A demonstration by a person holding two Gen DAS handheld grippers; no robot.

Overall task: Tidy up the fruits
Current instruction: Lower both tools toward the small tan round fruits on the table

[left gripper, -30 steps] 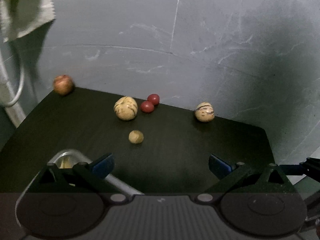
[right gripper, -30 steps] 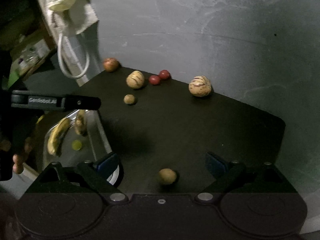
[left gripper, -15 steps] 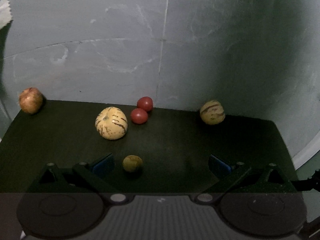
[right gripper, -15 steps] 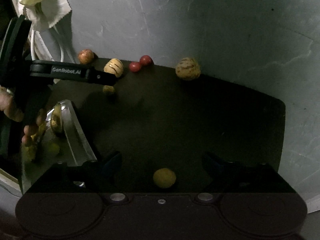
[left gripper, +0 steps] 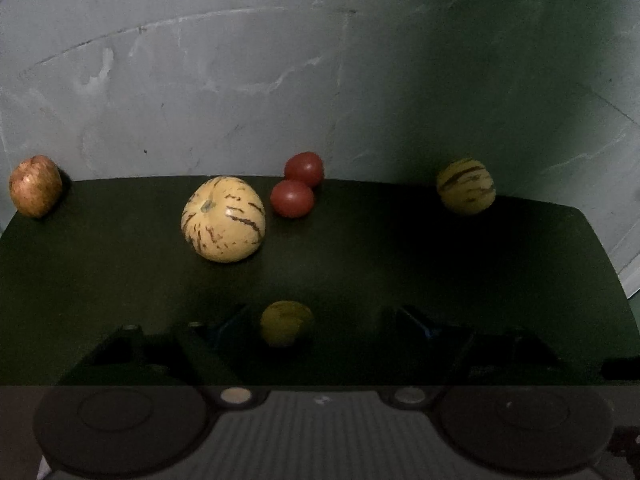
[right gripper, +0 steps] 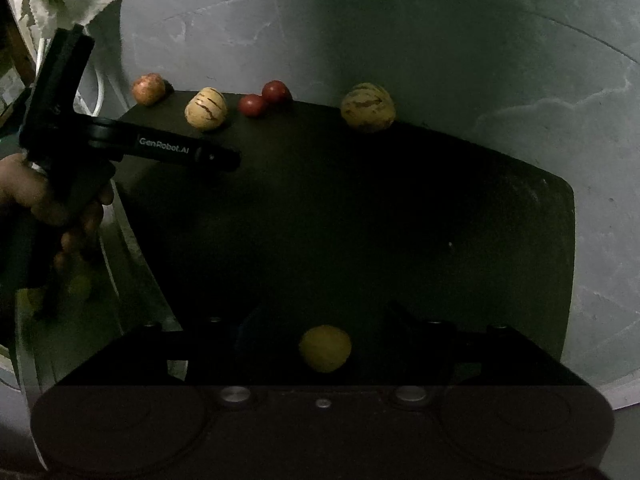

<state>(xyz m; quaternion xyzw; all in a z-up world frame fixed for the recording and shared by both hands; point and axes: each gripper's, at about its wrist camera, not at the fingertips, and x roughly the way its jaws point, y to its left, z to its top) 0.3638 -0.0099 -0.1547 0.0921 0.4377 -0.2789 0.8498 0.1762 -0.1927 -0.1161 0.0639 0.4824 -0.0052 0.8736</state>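
On the dark table (left gripper: 360,264) lie a striped yellow melon (left gripper: 223,219), two red tomatoes (left gripper: 292,198), a second striped melon (left gripper: 466,186) and an apple (left gripper: 35,185) at the far left. My left gripper (left gripper: 320,318) is open, with a small yellow-green fruit (left gripper: 285,322) between its fingers, nearer the left one. My right gripper (right gripper: 320,316) is open, with another small yellow fruit (right gripper: 325,348) between its fingers. The right wrist view shows the left gripper (right gripper: 208,156) held by a hand over the table's left side.
A grey wall stands close behind the table. A metal tray (right gripper: 120,264) with fruit in it sits left of the table. A white cloth and cable (right gripper: 68,4) hang at upper left. The table's right edge (right gripper: 570,240) drops off.
My left gripper has moved forward over the table from the tray, so the small fruit now sits between its fingers. My right gripper has lowered towards its small yellow fruit.
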